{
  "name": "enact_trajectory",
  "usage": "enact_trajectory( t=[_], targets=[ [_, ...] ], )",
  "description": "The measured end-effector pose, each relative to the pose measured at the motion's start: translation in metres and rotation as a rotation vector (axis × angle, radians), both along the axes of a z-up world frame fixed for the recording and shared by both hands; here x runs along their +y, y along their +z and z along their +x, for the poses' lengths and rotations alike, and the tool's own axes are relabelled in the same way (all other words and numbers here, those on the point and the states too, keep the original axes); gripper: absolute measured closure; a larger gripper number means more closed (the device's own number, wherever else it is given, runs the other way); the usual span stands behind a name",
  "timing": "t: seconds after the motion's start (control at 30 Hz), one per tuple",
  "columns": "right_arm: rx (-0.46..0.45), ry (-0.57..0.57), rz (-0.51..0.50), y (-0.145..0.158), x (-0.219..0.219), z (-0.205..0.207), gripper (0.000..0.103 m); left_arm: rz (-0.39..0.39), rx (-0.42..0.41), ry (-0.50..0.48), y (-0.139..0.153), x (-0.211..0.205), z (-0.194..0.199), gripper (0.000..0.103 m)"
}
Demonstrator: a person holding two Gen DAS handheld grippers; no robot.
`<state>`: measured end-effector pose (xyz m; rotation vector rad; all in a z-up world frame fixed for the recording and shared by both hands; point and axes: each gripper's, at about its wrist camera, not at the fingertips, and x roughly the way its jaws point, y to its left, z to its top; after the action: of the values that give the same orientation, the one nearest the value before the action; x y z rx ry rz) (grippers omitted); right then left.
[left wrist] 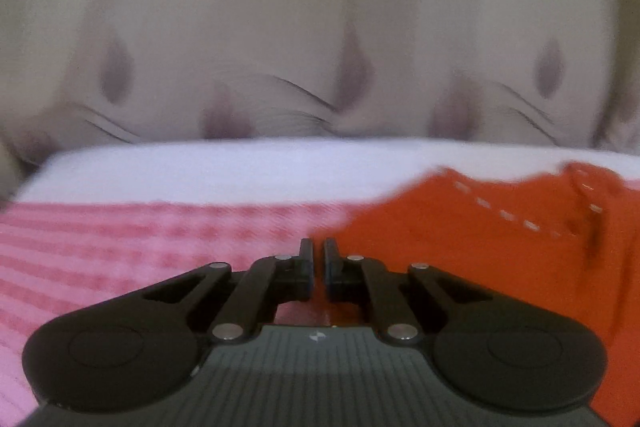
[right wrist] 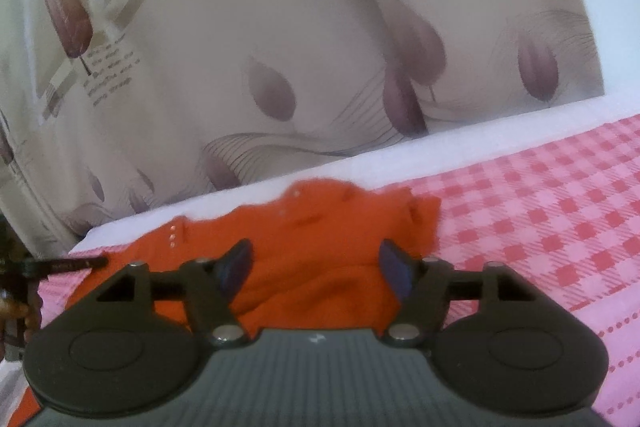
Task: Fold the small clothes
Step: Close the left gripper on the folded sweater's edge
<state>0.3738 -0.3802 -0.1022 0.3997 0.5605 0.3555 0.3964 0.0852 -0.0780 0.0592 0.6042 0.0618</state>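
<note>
Left wrist view: left gripper (left wrist: pixel 318 253) jaws nearly closed beside orange garment (left wrist: pixel 480 239); right gripper (right wrist: pixel 316 267) jaws wide apart.

Bare checked cloth (right wrist: pixel 560 227) lies beside the orange garment (right wrist: pixel 320 251); curtain (right wrist: pixel 280 47) walls the far edge.

An orange garment (right wrist: pixel 320 251) lies on pink-and-red checked cloth (right wrist: pixel 540 219), before a beige curtain (right wrist: pixel 260 27) printed with mauve tulips.
</note>
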Motion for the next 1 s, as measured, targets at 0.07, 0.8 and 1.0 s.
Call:
enact_trajectory(
  t=[0.07,0.8,1.0],
  targets=[
    [0.009,0.009,0.001,-0.001,0.001,0.002,0.030,-0.004,-0.013,0.111,0.002,0.021,0.006,0.100],
    [0.012,0.010,-0.004,-0.002,0.003,0.002,0.021,-0.085,0.094,-0.051,0.003,0.011,0.011,0.094],
    [0.014,0.015,-0.010,-0.002,0.004,0.002,0.021,-0.126,0.023,0.076,0.008,0.055,0.010,0.103]
  ],
)
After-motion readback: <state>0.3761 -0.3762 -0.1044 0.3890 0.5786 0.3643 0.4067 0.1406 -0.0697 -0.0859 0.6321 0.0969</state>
